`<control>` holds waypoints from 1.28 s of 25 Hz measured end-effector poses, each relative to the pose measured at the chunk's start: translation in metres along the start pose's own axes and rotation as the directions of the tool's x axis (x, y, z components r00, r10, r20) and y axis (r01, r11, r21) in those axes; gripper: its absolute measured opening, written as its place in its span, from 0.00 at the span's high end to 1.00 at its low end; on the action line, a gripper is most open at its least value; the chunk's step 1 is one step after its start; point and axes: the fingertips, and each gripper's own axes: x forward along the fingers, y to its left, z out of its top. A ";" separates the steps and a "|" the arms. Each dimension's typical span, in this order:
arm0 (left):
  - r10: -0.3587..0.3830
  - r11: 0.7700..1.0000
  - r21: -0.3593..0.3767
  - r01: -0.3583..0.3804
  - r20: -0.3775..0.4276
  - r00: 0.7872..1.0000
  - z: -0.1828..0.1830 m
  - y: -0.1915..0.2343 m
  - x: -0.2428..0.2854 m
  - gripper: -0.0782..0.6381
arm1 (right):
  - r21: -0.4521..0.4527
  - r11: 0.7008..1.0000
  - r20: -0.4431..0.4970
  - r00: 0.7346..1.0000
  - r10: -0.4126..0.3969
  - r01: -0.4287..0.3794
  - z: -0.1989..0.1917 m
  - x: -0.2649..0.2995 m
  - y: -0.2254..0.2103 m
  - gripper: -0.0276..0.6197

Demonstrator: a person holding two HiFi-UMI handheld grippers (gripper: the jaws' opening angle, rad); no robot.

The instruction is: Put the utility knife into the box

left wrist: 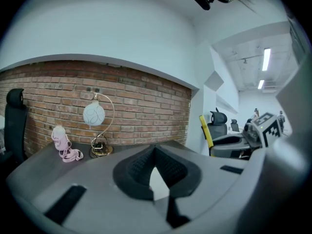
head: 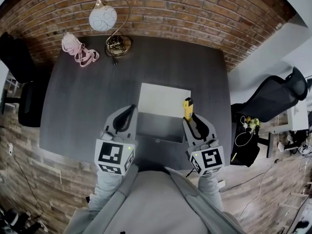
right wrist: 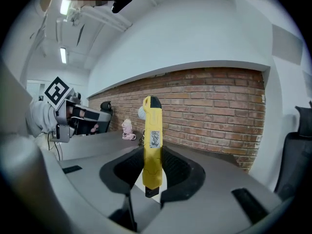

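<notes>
Looking down on a wide, dark grey tabletop (head: 83, 106), smooth and flat, with faint streaks in it. Running along behind it, a rough red brick wall (head: 195, 9). Resting on a brick-patterned floor, with a black office chair (head: 278, 99) waiting on the right side and another black chair (head: 19, 82) on the left.

Standing at the far edge, a lamp (head: 103, 18) with a round white ball shade, a thin curling gold stem and a shiny gold foot. Lying just beside the lamp, a soft pink thing with straps (head: 78, 50).

Lying flat in the middle of the tabletop, a white square box (head: 163, 100) with sharp corners.

Squeezing the utility knife (right wrist: 152, 145) in the right gripper (right wrist: 152, 152), with ribbed black pads pressing on both of its sides. Pointing straight up, long and thin, in bright yellow plastic with a black tip and a small label. Hanging in the air, at the near right corner of the box in the head view.

Pinching the left gripper (left wrist: 155, 152) closed on nothing, pad tips touching, near the box's left side.
</notes>
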 end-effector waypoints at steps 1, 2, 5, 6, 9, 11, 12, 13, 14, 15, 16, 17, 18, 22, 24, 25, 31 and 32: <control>0.001 1.000 -0.002 -0.001 -0.003 1.000 -0.002 0.001 0.000 0.86 | -0.011 1.000 -0.014 1.000 0.012 -0.012 -0.004 0.003 0.003 0.76; 0.003 1.000 -0.004 -0.003 -0.006 1.000 -0.004 0.001 0.000 0.86 | -0.022 0.999 -0.029 0.999 0.024 -0.024 -0.008 0.007 0.005 0.76; 0.008 1.000 -0.015 -0.008 -0.014 1.000 -0.010 0.003 0.000 0.86 | -0.051 0.997 -0.075 0.996 0.056 -0.059 -0.023 0.016 0.012 0.76; 0.009 1.000 -0.020 -0.009 -0.018 1.000 -0.012 0.003 0.000 0.86 | -0.060 0.996 -0.092 0.994 0.066 -0.072 -0.028 0.018 0.015 0.76; 0.007 1.000 -0.029 -0.008 -0.031 1.000 -0.018 0.003 0.000 0.86 | -0.085 0.990 -0.145 0.985 0.099 -0.112 -0.044 0.027 0.025 0.76; 0.009 0.999 -0.036 -0.010 -0.035 0.999 -0.021 0.004 -0.001 0.86 | -0.106 0.984 -0.180 0.976 0.122 -0.143 -0.055 0.032 0.032 0.76; 0.009 0.999 -0.038 -0.011 -0.037 0.999 -0.022 0.005 -0.001 0.86 | -0.118 0.980 -0.198 0.971 0.134 -0.159 -0.061 0.034 0.036 0.76; 0.009 0.999 -0.040 -0.011 -0.038 0.999 -0.024 0.005 -0.002 0.86 | -0.130 0.976 -0.216 0.966 0.145 -0.175 -0.067 0.036 0.040 0.76; 0.009 0.999 -0.041 -0.011 -0.040 0.999 -0.025 0.006 -0.003 0.86 | -0.140 0.972 -0.233 0.960 0.155 -0.191 -0.072 0.038 0.044 0.76; 0.010 0.999 -0.043 -0.011 -0.042 0.999 -0.026 0.006 -0.003 0.86 | -0.150 0.967 -0.249 0.954 0.164 -0.205 -0.077 0.040 0.048 0.76; 0.010 0.999 -0.045 -0.012 -0.044 0.999 -0.028 0.007 -0.004 0.86 | -0.158 0.963 -0.264 0.949 0.173 -0.219 -0.082 0.042 0.052 0.76; 0.009 0.999 -0.047 -0.011 -0.046 0.999 -0.030 0.008 -0.005 0.86 | -0.166 0.958 -0.278 0.944 0.180 -0.232 -0.086 0.045 0.055 0.76; 0.008 0.999 -0.049 -0.010 -0.047 0.999 -0.031 0.008 -0.005 0.86 | -0.174 0.954 -0.291 0.939 0.186 -0.243 -0.090 0.047 0.058 0.76; -0.003 0.998 -0.058 0.000 -0.052 0.999 -0.037 0.007 -0.005 0.86 | -0.208 0.938 -0.342 0.919 0.197 -0.279 -0.106 0.053 0.064 0.76; -0.010 0.998 -0.062 0.007 -0.055 0.998 -0.041 0.005 -0.005 0.86 | -0.216 0.931 -0.367 0.908 0.203 -0.296 -0.114 0.057 0.067 0.76; -0.014 0.998 -0.064 0.010 -0.057 0.998 -0.042 0.004 -0.004 0.86 | -0.221 0.926 -0.382 0.901 0.205 -0.305 -0.119 0.058 0.067 0.76; -0.034 0.997 -0.064 0.030 -0.073 0.997 -0.051 0.003 -0.004 0.86 | -0.266 0.889 -0.459 0.860 0.225 -0.374 -0.142 0.069 0.075 0.76; -0.035 0.997 -0.065 0.030 -0.076 0.996 -0.053 0.004 -0.005 0.86 | -0.275 0.880 -0.473 0.851 0.227 -0.388 -0.146 0.070 0.076 0.76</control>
